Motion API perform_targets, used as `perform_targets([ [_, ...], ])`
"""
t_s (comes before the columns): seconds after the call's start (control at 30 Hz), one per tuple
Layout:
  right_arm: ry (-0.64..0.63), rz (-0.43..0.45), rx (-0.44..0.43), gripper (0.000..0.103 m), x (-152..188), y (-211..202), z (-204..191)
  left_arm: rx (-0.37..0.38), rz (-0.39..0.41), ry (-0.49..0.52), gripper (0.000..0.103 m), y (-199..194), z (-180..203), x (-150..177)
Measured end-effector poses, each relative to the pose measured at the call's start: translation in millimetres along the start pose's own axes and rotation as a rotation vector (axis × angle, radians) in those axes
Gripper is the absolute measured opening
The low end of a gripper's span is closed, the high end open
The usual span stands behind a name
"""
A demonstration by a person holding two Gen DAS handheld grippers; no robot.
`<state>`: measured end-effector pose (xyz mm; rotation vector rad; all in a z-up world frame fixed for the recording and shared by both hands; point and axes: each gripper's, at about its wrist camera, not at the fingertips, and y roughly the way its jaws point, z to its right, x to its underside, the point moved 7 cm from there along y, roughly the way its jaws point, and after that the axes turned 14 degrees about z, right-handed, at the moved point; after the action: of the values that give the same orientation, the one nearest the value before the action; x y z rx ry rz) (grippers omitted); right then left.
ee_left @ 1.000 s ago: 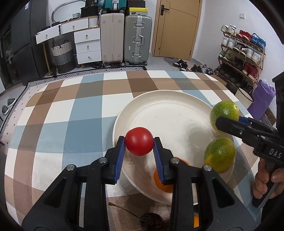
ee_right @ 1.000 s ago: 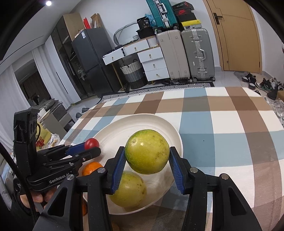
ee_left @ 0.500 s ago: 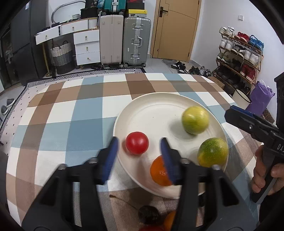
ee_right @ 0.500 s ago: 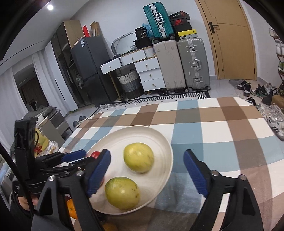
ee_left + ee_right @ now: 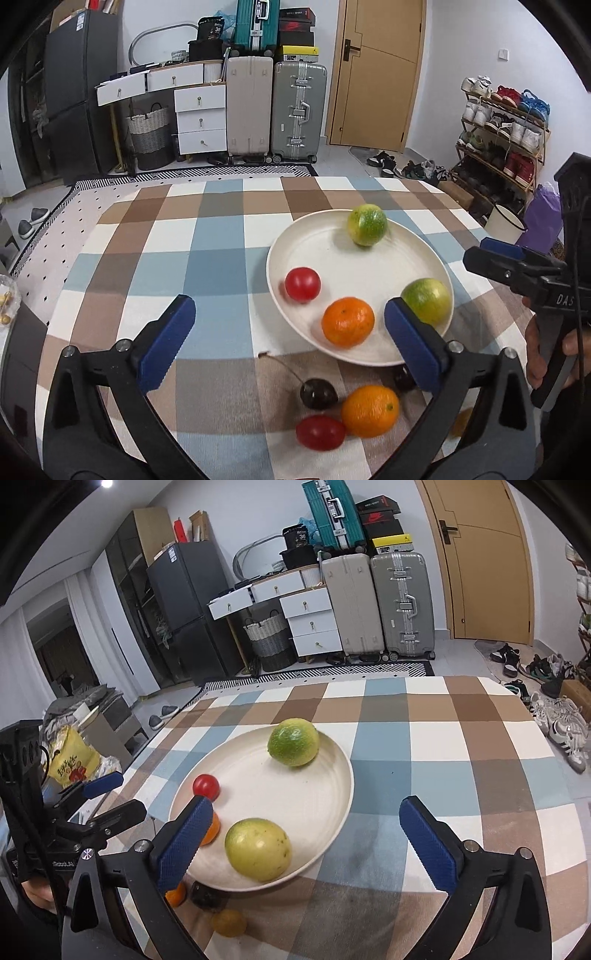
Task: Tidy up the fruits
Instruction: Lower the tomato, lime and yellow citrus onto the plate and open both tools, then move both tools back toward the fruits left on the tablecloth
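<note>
Left gripper [image 5: 286, 338] wide, holding nothing; right gripper [image 5: 304, 838] wide too; on plate [image 5: 332, 251]: tomato [image 5: 302, 284], orange [image 5: 347, 322], two green fruits.

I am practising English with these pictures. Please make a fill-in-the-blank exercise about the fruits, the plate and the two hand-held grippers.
1. The plate holds ____ fruits.
2. The left hand-held gripper and the right hand-held gripper are both ____.
3. The dark cherry lies on the ____, not on the plate.
4. The small red fruit on the plate lies beside an ____ one.

Missing words: four; open; tablecloth; orange
</note>
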<state>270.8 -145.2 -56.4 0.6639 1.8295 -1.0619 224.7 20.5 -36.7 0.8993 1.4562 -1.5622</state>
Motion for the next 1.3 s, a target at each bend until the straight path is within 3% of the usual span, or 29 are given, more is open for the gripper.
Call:
perform_targets([
  [0.23, -0.054, -0.032, -0.021, 0.103, 16.0, -19.8, -15.8, -0.002, 0.002, 0.043, 0.102, -23.3, 4.3, 16.5],
  [0.53, -0.056, -0.077, -0.016, 0.103, 39.8, -38.7, -19.2, 0.033, -0.060, 0.052, 0.102, -28.5, 2.9, 45.3],
  [1.13, -0.097, -0.235, -0.100, 0.102, 81.1, -19.9, -44.2, 0.122, -0.188, 0.041, 0.102, -24.4, -1.0, 64.3],
  [1.17, -0.101, -0.240, -0.105, 0.101, 82.3, -19.7, -45.8, 0.124, -0.193, 0.045, 0.102, -24.2, -0.9, 65.2],
  [1.23, -0.115, -0.251, -0.119, 0.087, 85.3, -19.4, -50.7, 0.131, -0.201, 0.058, 0.102, -24.2, 0.9, 67.1],
  [1.3, -0.127, -0.272, -0.127, 0.082, 89.8, -17.3, -54.9, 0.141, -0.214, 0.067, 0.102, -24.2, 4.0, 69.6],
])
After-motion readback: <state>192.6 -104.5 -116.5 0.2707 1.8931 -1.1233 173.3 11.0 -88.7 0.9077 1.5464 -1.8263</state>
